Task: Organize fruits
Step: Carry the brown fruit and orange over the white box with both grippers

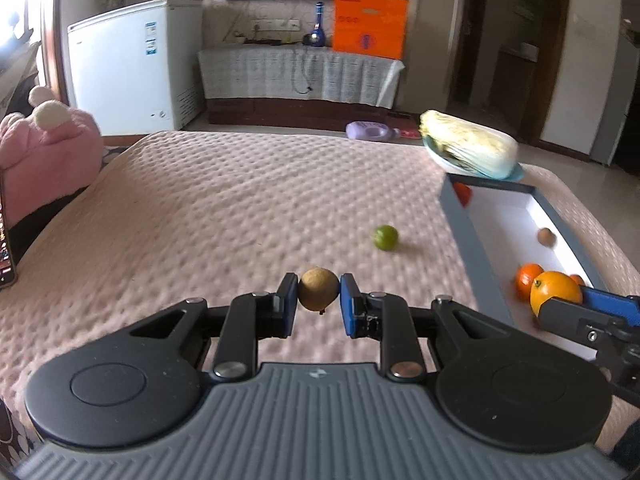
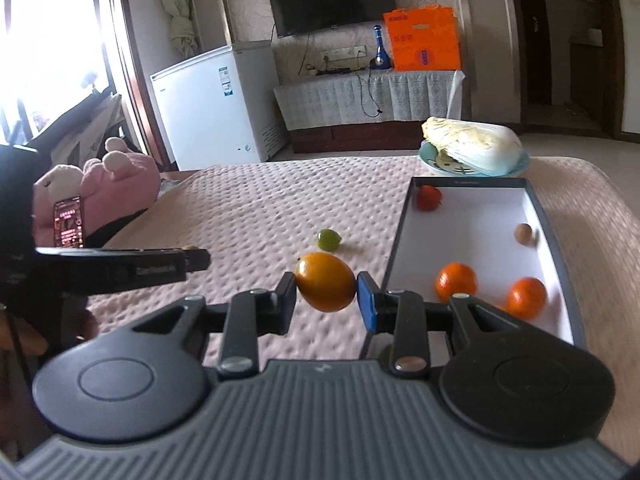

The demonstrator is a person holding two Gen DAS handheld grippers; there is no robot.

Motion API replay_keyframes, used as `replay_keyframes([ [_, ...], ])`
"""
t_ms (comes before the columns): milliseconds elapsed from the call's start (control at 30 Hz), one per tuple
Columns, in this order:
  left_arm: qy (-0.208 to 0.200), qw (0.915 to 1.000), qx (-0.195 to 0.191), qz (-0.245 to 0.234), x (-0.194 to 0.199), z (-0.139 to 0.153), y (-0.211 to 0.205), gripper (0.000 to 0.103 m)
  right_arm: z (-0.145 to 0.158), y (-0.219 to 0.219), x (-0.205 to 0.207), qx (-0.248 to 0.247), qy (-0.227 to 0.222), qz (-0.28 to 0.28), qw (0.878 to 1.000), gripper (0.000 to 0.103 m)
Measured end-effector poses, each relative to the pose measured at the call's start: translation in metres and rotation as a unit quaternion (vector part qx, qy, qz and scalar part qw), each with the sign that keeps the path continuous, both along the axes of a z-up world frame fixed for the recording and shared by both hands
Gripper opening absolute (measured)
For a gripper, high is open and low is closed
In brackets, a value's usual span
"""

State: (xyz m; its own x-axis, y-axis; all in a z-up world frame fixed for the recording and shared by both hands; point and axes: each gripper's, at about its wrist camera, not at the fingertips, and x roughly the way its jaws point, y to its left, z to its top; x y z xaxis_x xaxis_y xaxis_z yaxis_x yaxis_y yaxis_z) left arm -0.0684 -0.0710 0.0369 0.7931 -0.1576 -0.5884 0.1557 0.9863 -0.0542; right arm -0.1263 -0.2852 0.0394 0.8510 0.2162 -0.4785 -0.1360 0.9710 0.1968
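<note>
Left gripper (image 1: 319, 294) clamps longan (image 1: 318, 289) | right gripper (image 2: 326, 294) clamps orange (image 2: 325, 281)

- Daylight is pouring in from the window (image 2: 44, 40) on my left, blowing it out to white glare.
- The bedspread (image 1: 224, 208) is smearing with motion blur in both views.
- The green fruit (image 1: 386, 237) is casting a soft shadow to its right.
- Fisheye distortion is bending the walls and doorframes at the edges.

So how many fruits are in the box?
4: a red one at the far left corner, a brown one by the right wall, two oranges near the front.
</note>
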Motion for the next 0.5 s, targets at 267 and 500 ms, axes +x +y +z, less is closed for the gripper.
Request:
replay_keyframes([
  [267,-0.001,0.9997,0.008,-0.025,-0.006,-0.004,-0.027,0.027,-0.002,-0.014,0.000,0.002,-0.005,-0.022,1.000,0.036],
  [500,-0.001,0.9992,0.008,-0.039,-0.005,-0.007,-0.044,0.027,-0.006,-0.042,0.006,0.017,-0.005,-0.055,0.998,0.036],
])
